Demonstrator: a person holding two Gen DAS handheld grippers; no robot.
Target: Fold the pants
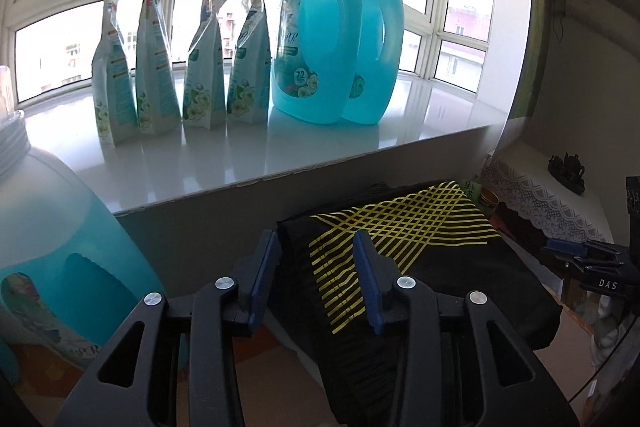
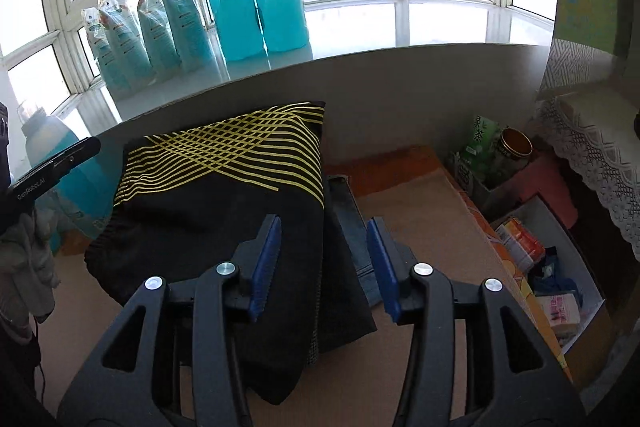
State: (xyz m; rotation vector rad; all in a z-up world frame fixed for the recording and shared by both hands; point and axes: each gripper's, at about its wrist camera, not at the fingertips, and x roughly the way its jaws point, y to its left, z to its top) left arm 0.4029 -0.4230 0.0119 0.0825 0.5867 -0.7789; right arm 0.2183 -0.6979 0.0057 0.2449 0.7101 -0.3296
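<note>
The black pants [image 1: 440, 275] with a yellow crossed-line print lie folded in a compact block on a tan surface; they also show in the right wrist view [image 2: 208, 211]. My left gripper [image 1: 316, 259] is open and empty, its fingers hovering over the block's left edge. My right gripper [image 2: 324, 247] is open and empty above the block's right edge. A piece of blue denim [image 2: 352, 219] lies under the pants on the right. The right gripper also shows at the right edge of the left wrist view [image 1: 584, 259].
A white windowsill [image 1: 280, 139] behind holds two large blue detergent bottles [image 1: 316, 39] and several refill pouches [image 1: 200, 67]. Another blue bottle [image 1: 60, 259] stands close at left. Boxes with a green tea pack [image 2: 480, 143] and packets sit at right, beside a lace-covered stand [image 2: 592, 147].
</note>
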